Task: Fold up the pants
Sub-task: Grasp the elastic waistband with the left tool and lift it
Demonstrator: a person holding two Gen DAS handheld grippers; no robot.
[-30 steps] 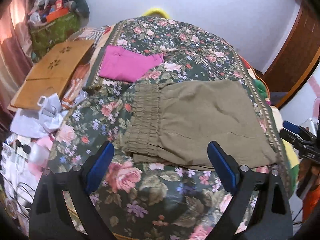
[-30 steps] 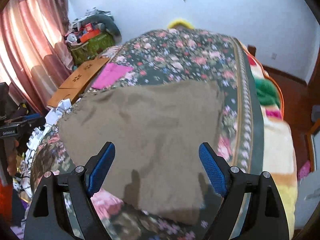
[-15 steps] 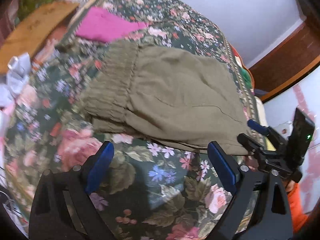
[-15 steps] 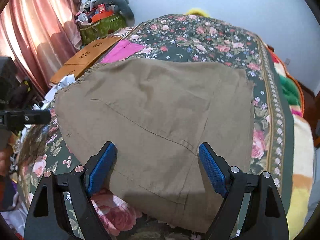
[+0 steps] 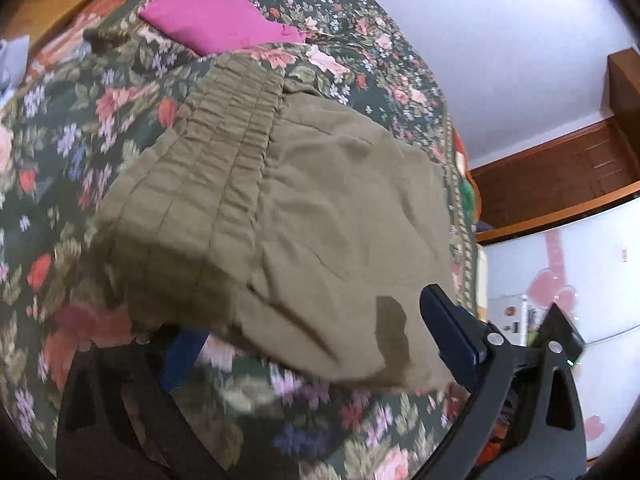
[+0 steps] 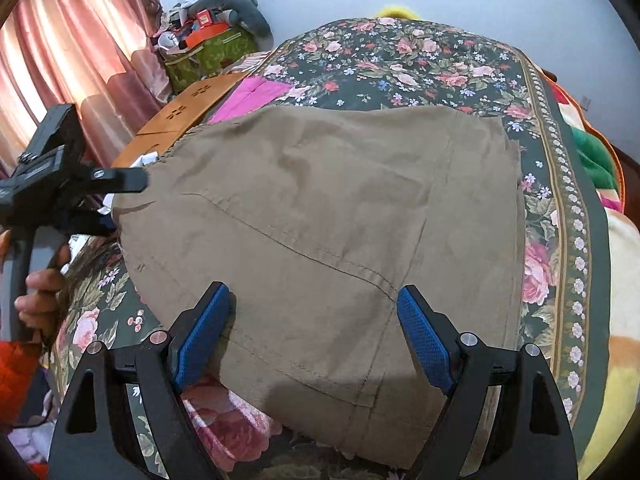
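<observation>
Both jaws spread wide: the left gripper (image 5: 316, 340) straddles the near waistband edge of the olive-brown folded cotton pants (image 6: 320, 232); the right gripper (image 6: 312, 328) straddles their near hem.

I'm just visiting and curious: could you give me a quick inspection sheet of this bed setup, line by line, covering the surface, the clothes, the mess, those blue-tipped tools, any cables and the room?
Surface: floral bedspread covering the bed.
Job's things: olive pants lying flat on the bedspread, gathered waistband toward the curtain side.
Clutter: folded magenta cloth beyond the pants; wooden board; piled green bag.
Grippers: right tool open over the near edge of the pants; left tool open, one finger blurred under the pants' edge.
Cables: a wire hangs from something at the top of the wall.
Surroundings: pink curtain, pale wall, wooden door.
</observation>
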